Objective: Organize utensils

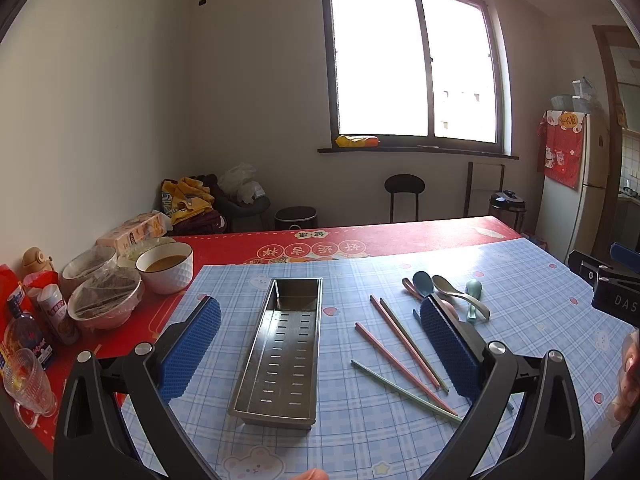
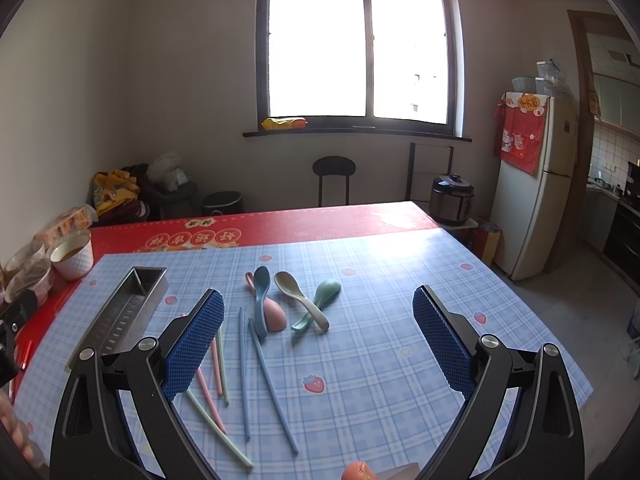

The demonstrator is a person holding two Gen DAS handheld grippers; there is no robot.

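Where readable, "DAS" on the right gripper (image 1: 614, 300) body.

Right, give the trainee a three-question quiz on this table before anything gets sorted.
1. True or false: the metal tray already holds utensils.
2. Which spoon lies bowl down: A pink, B blue, C green?
3. Fill in: both the left tongs and the right tongs are ____.

Key: 1 false, the tray holds nothing. 2 A, the pink one. 3 open, each holding nothing.
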